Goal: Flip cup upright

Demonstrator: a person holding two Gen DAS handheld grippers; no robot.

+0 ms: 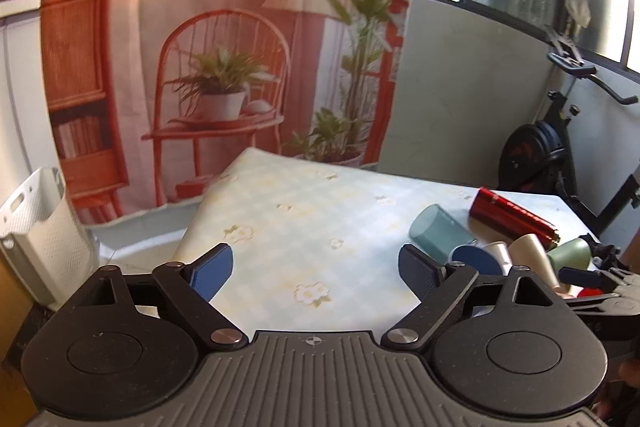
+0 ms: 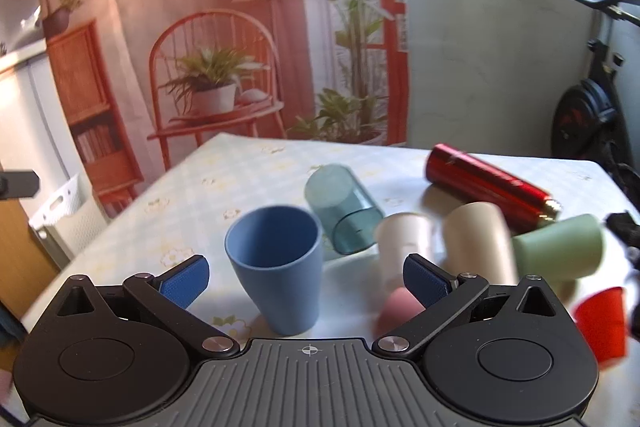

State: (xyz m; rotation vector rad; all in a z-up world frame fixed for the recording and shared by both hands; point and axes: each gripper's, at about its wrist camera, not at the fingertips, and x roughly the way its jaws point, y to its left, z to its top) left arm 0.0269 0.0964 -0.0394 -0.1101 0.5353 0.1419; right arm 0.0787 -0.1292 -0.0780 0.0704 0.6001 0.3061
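Observation:
A blue cup (image 2: 276, 267) stands upright on the flowered tablecloth (image 2: 208, 195), mouth up, between my right gripper's (image 2: 306, 277) open fingers without touching them. The right gripper holds nothing. Behind it a teal see-through cup (image 2: 344, 211) lies on its side. A white cup (image 2: 404, 243), a beige cup (image 2: 480, 243) and a green cup (image 2: 560, 251) lie tipped to the right. My left gripper (image 1: 316, 269) is open and empty over the cloth (image 1: 304, 219), left of the cups; the teal cup (image 1: 438, 233) and blue cup (image 1: 478, 259) show at its right finger.
A red metal bottle (image 2: 488, 187) lies on its side at the back right. A red cup (image 2: 600, 323) and a pink rounded object (image 2: 400, 307) sit near the right edge. A white basket (image 1: 40, 239) stands on the floor left. An exercise bike (image 1: 560, 147) is behind the table.

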